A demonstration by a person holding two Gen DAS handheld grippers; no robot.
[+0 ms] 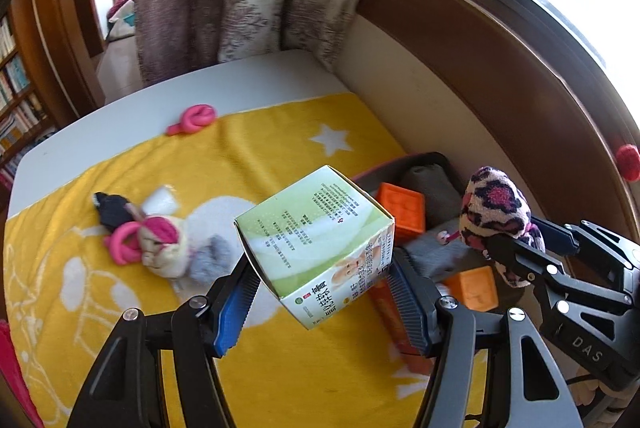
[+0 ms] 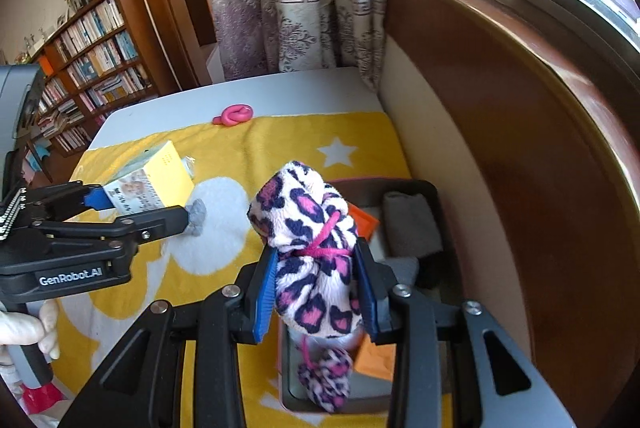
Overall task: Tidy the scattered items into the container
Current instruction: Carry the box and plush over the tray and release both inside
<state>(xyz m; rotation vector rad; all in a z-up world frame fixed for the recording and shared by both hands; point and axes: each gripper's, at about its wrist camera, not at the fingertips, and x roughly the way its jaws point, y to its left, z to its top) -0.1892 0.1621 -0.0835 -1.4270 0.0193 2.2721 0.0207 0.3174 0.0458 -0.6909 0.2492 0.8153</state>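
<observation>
The right gripper jaws clamp the leopard-print plush bundle directly above the dark tray; the left gripper, gripping a green carton, hangs just left of it.

The green carton is covering the middle of the yellow blanket and part of the dark container from the left wrist view, so only the container's far rim is showing there. The leopard-print bundle is blocking much of the container's inside in the right wrist view, and the orange blocks beneath are peeking out only in pieces. The small print on the carton is staying too fine to read. The heap of small toys near the blanket's left edge is blurring together. The person's hand is being cut off by the picture's left edge.
</observation>
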